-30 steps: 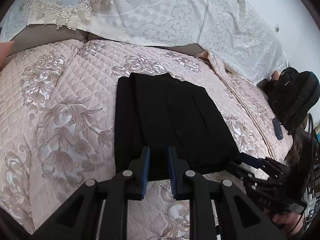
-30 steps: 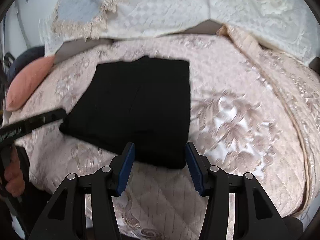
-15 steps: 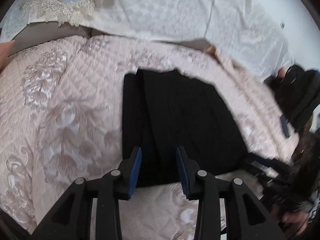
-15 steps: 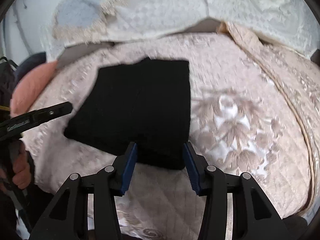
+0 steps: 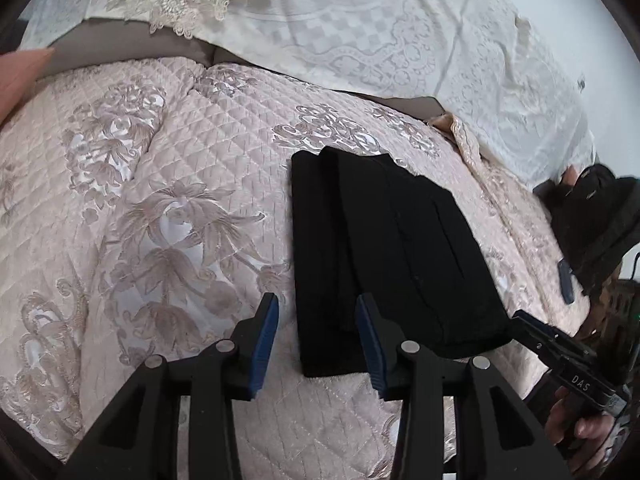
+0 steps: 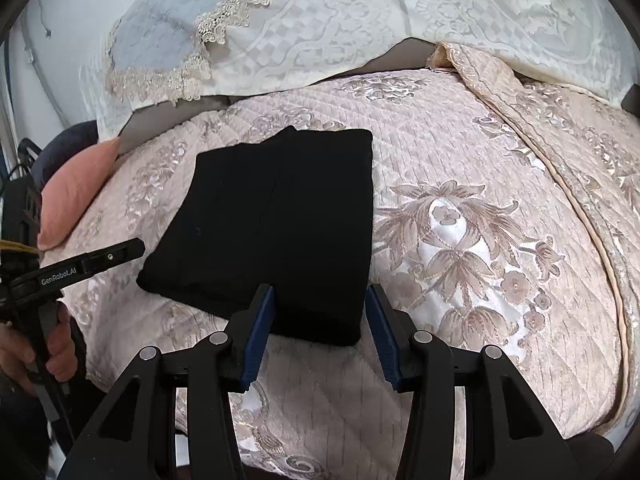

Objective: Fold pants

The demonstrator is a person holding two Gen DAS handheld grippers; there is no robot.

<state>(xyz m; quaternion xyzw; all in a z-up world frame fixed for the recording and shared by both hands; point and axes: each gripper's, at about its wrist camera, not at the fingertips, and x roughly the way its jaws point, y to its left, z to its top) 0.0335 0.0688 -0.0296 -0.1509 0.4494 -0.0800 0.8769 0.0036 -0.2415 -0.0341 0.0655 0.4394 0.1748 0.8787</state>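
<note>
The black pants (image 5: 380,248) lie folded into a thick rectangle on the pink quilted bedspread (image 5: 160,200). My left gripper (image 5: 317,306) hovers over the near left corner of the pants. Its jaws are opening, and the blue pads stand clear of the cloth on either side. My right gripper (image 6: 320,300) is open above the near right corner of the pants (image 6: 272,224), pads not touching. One black finger (image 5: 536,336) of the right gripper shows by the pants' right corner. One finger (image 6: 112,258) of the left one shows at the left.
Lace-trimmed white pillows (image 5: 320,32) lie along the head of the bed. A pink cushion (image 6: 76,196) sits at the bed's left edge. A black bag (image 5: 596,232) and a small dark flat object (image 5: 566,284) are at the right edge. A hand (image 6: 24,352) holds the left gripper's handle.
The left gripper's jaws have spread from nearly together to well apart, and it has shifted left from the pants' near edge to their left corner. The right gripper's view is almost unchanged.
</note>
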